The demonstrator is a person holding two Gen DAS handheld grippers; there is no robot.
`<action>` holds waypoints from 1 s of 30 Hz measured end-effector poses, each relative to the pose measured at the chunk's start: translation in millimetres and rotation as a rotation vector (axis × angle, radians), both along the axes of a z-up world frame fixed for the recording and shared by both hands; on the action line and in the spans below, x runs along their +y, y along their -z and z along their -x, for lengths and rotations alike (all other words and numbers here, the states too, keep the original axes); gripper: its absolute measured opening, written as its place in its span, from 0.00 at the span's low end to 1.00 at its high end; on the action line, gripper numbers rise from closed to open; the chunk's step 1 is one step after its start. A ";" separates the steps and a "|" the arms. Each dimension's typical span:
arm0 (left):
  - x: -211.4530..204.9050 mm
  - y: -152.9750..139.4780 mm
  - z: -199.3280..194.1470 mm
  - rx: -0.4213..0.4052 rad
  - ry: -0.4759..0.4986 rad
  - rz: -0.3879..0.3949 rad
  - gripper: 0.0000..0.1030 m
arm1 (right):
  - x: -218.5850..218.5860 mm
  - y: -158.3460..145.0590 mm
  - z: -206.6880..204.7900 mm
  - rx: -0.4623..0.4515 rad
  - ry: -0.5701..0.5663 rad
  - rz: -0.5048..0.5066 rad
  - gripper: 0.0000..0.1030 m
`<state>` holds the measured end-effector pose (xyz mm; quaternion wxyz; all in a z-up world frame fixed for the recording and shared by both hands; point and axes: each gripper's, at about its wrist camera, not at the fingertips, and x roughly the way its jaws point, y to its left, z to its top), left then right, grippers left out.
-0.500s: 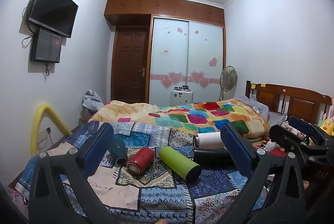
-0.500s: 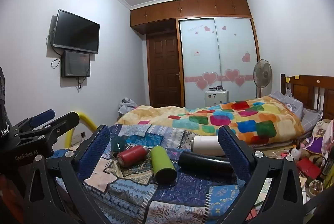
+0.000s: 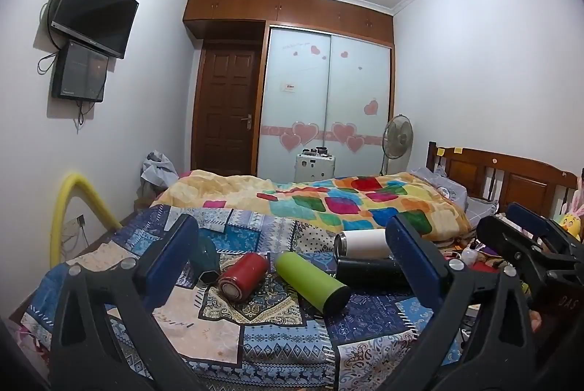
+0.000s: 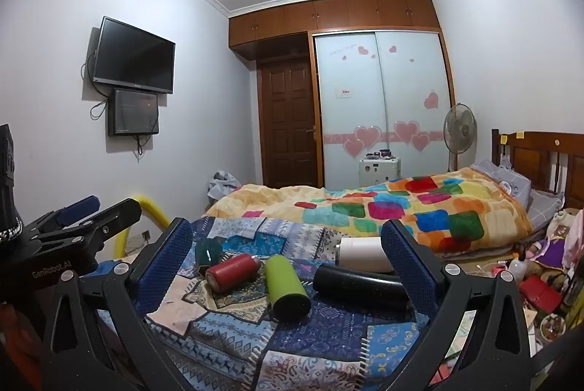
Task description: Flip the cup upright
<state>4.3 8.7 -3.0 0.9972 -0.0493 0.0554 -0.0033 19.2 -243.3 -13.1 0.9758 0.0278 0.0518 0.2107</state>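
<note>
Several cups lie on their sides on a patchwork cloth [image 3: 255, 340] on the bed: a dark teal cup [image 3: 206, 258], a red cup [image 3: 242, 276], a green cup [image 3: 310, 281], a black cup [image 3: 368, 272] and a white cup [image 3: 363, 243]. They also show in the right wrist view: teal [image 4: 208, 252], red [image 4: 231, 272], green [image 4: 286, 285], black [image 4: 359, 281], white [image 4: 361, 254]. My left gripper [image 3: 292, 259] is open and empty, held short of the cups. My right gripper [image 4: 286, 258] is open and empty too, to the right of the left one.
A colourful quilt [image 3: 328, 201] covers the bed behind the cups. A wooden headboard [image 3: 511, 175] and clutter [image 4: 536, 285] are to the right. A yellow foam tube [image 3: 65, 208] stands at the left wall. A fan [image 3: 397, 139], wardrobe and door are at the back.
Both views have shifted very slightly; the cups lie as before and both grippers stay open.
</note>
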 end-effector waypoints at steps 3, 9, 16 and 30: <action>1.8 1.3 -0.3 -0.002 0.002 -0.007 1.00 | 1.1 -0.1 -0.3 0.000 0.000 0.000 1.00; -2.0 0.3 1.3 -0.005 0.008 -0.019 1.00 | 1.9 0.5 -0.5 -0.001 0.000 0.001 1.00; -4.7 -0.7 2.9 -0.010 0.005 -0.022 1.00 | 2.5 0.8 -0.3 -0.001 0.000 0.000 1.00; -9.4 -5.9 8.7 -0.020 0.005 -0.040 1.00 | 4.9 -0.3 -0.4 -0.005 0.001 0.001 1.00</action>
